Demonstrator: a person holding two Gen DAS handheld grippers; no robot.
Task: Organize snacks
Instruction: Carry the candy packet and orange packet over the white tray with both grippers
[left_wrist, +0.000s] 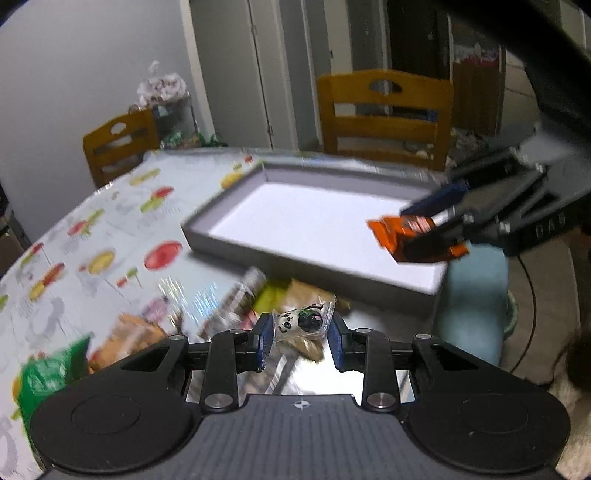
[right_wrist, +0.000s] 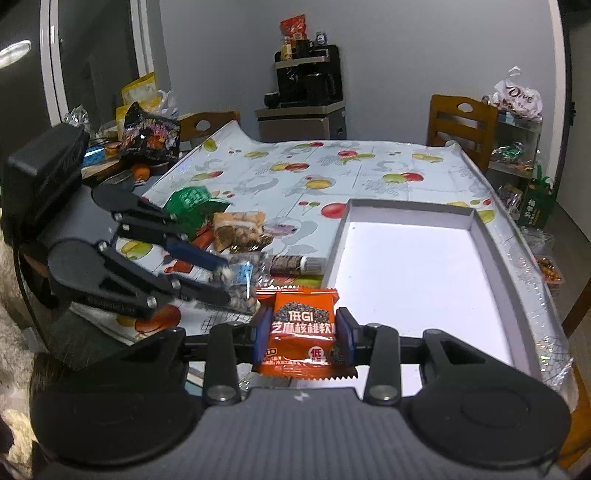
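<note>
The grey tray (right_wrist: 495, 251) sits on your fruit-print tablecloth (right_wrist: 280, 170), white floor bare. Left of the tray lies the snack pile (right_wrist: 236, 236): green pouch, brown packets, a clear bag. Your right gripper (right_wrist: 302, 328) is clamped on the orange packet (right_wrist: 303, 332), held over the tray's near corner. Your left gripper (left_wrist: 300, 332) pinches a small clear panda-print packet (left_wrist: 301, 320) above the pile, just short of the tray's near wall.

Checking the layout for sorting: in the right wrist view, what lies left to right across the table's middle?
left gripper → green packet → nut packet → orange snack → white tray
</note>
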